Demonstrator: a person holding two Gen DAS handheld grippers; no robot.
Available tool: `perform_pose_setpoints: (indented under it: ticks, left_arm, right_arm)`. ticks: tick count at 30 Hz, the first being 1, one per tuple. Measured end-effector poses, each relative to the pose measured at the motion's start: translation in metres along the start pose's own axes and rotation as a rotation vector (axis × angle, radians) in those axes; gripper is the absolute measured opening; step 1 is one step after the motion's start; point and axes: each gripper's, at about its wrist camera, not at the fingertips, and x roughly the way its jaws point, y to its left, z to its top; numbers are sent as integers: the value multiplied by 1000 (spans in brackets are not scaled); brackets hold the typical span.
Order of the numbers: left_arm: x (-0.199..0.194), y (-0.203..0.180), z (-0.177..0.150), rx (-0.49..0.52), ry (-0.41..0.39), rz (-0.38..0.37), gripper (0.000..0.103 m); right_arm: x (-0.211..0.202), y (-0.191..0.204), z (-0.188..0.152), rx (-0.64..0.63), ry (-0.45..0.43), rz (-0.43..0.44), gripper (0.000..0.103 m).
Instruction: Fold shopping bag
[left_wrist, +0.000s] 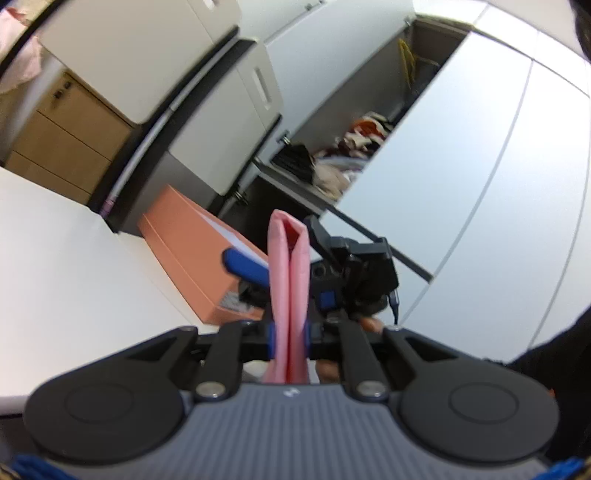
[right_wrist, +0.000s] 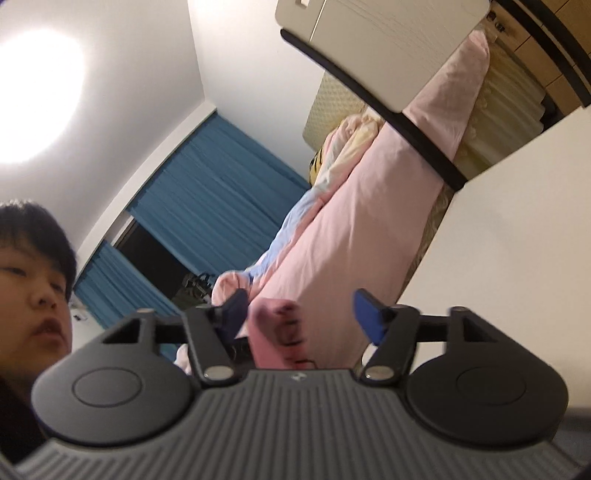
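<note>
The pink shopping bag (left_wrist: 289, 280), folded into a narrow upright strip, is clamped between the blue pads of my left gripper (left_wrist: 289, 339), which is shut on it. The other gripper's black body (left_wrist: 354, 273) and one blue finger (left_wrist: 245, 266) show just behind the bag. In the right wrist view my right gripper (right_wrist: 303, 314) is open, its blue fingers (right_wrist: 369, 314) spread wide. A pink end of the bag (right_wrist: 279, 332) sits between the fingers, close to the camera, untouched by either pad.
A white table (left_wrist: 66, 266) lies at left with an orange box (left_wrist: 199, 258) on it. Cabinets, a drawer unit (left_wrist: 62, 136) and an open wardrobe (left_wrist: 351, 147) stand behind. The right wrist view shows a pink bed (right_wrist: 362, 206), blue curtains (right_wrist: 207, 199) and the person's face (right_wrist: 33, 295).
</note>
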Motion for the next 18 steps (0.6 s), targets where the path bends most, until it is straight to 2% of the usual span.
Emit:
perform_pose_setpoints:
  ticks: [2,4,6,8,13,15,17,18]
  left_arm:
    - [2,-2,-2,6,10,-12,16]
    - [3,-2,-3,4,14,-40,20]
    - [4,-3,-5,5,14,-79,27]
    - [5,-4,-7,0,15,-111,42]
    - [12,5,-11,-106,20,-147,41]
    - [14,3,-13,-111,5,-120,32]
    - [16,-3,-15,-84,-6,-77,18]
    - [17,-5,-15,-77,-6,-51,16]
  right_arm:
    - [-3,5,-3,-25,28,32,48]
    - [-4,10,-6,-56,64,62,40]
    - [-2,17,-10,-95,108,80,33]
    - [-2,24,-12,-135,122,110,25]
    - [-4,34,-16,-193,150,144,23]
    - [-6,35,-16,-205,139,134,23]
    - [-8,34,-14,-213,126,119,23]
    - [-9,33,-14,-216,119,105,23]
